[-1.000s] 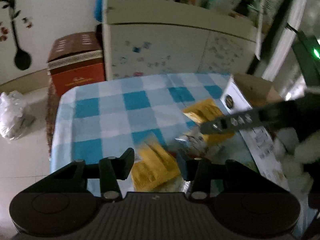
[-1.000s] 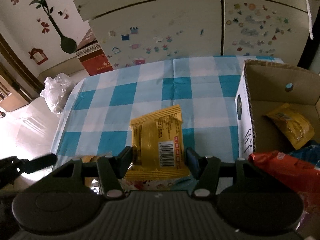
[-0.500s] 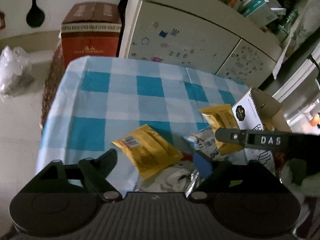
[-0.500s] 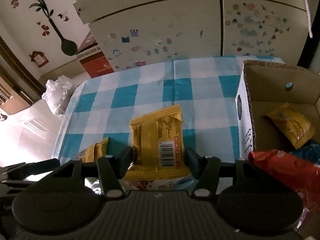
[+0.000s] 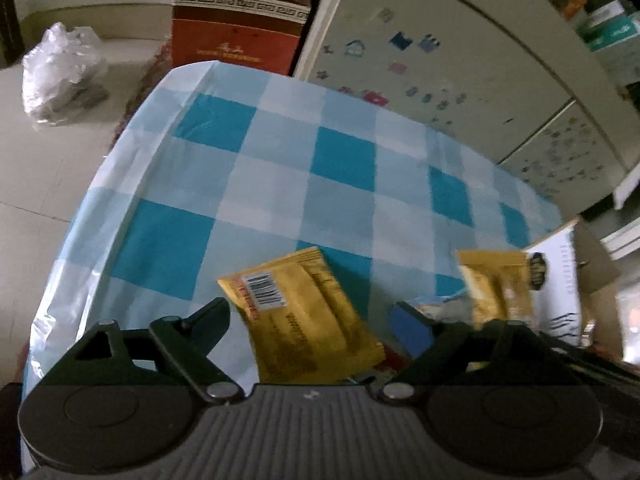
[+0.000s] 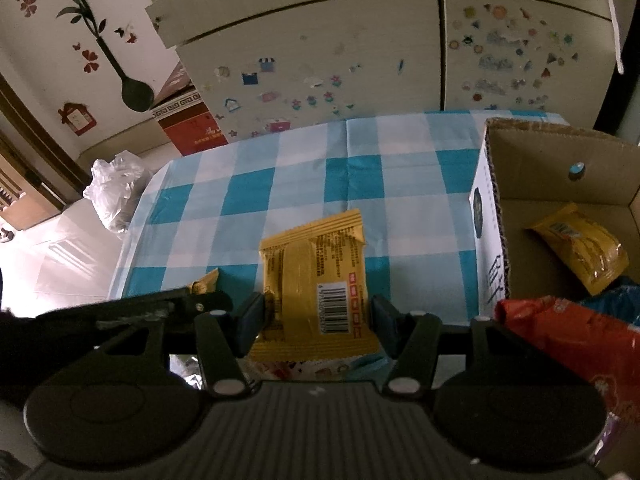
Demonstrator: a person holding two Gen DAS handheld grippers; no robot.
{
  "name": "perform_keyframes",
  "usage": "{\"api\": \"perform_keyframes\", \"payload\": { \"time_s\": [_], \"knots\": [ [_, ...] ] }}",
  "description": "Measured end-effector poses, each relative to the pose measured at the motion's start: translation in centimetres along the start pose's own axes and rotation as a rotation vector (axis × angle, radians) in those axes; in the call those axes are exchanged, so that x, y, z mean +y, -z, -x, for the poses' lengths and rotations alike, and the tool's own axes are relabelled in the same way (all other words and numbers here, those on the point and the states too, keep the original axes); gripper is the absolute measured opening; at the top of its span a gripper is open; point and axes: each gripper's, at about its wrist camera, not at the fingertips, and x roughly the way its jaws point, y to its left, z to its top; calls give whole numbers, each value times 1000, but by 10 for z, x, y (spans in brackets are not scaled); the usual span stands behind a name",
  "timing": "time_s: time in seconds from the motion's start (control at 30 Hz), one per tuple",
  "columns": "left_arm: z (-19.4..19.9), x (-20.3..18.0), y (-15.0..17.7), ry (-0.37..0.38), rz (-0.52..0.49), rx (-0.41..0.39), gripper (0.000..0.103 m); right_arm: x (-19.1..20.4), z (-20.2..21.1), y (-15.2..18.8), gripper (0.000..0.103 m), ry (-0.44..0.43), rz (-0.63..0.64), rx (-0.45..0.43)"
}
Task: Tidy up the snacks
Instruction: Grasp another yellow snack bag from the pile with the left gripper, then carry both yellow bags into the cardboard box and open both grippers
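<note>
A: How is the left tool (image 5: pixel 310 320) seen?

B: Its jaws are held apart and have just been closing; a yellow snack packet (image 5: pixel 304 316) is seen between them at the lower centre of the frame, lying on the checked surface (image 5: pixel 280 184), and no pad is seen pressed on it.

A: And the right tool (image 6: pixel 316 320)?

B: It is clamped on a second yellow packet (image 6: pixel 320 280), gripped at both edges at the lower centre of its frame, barcode side shown.

A: What is found further out?

B: A cardboard box (image 6: pixel 492 240) is seen at the right edge, with a yellow pouch (image 6: pixel 580 248) inside and a red bag (image 6: pixel 568 344) at its lower right. A sticker-covered cabinet (image 6: pixel 320 60) is seen across the top.
</note>
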Motion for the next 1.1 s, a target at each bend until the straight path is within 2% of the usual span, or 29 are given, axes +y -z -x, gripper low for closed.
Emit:
{"api": "perform_keyframes", "payload": {
  "time_s": [0.13,0.23,0.5,0.67,0.83,1.1],
  "knots": [
    [-1,-1,2,-8,-16,-20,69,0,2,0,59,-4,1,-3],
    [3,4,3,29,33,-23,64,0,3,0,59,-1,7,-8],
    [26,2,-8,74,53,-96,63,3,10,-3,59,-8,5,-29],
    [42,-5,-13,71,9,-159,63,6,21,-7,59,-28,6,-58],
    [47,-10,-14,81,-9,-176,63,9,27,-9,59,-31,12,-71],
    [51,-3,-16,88,20,-186,63,11,26,-9,59,-28,12,-69]
  ]
}}
